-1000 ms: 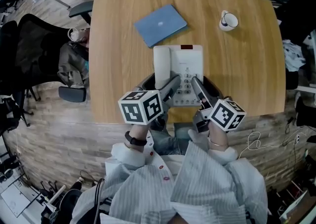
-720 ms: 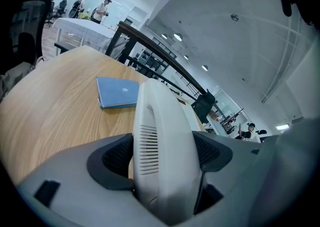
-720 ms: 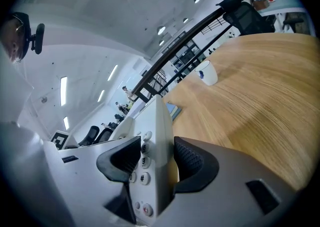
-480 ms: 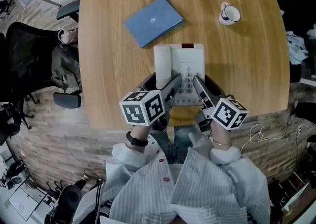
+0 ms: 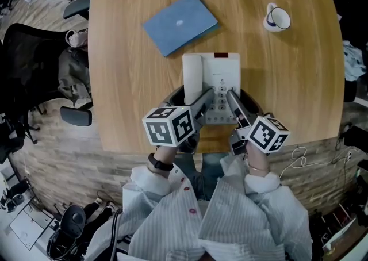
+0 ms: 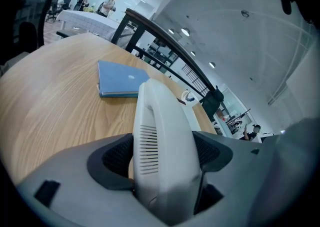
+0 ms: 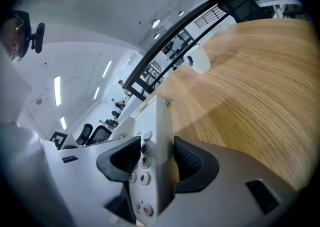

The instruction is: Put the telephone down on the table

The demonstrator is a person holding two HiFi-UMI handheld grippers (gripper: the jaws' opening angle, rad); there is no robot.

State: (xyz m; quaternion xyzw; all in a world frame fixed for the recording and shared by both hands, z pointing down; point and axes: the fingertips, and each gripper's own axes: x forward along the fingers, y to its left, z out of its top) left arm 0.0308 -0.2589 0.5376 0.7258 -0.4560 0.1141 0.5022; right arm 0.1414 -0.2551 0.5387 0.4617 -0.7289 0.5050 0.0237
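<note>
Telephone low at the counter's 6 o'clock edge, gripped by both tools.
Left tool [image 6: 162, 153] clamps the handset and right tool [image 7: 157, 158] the keypad side of the telephone [image 5: 221, 76]. It has barely moved over the counter [image 5: 126, 81], so release remains.

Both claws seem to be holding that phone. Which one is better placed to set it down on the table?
Probably the right gripper: it clamps the telephone itself, on its keypad side. The left gripper clamps only the handset, which may sit loose. Both should lower together.
</note>
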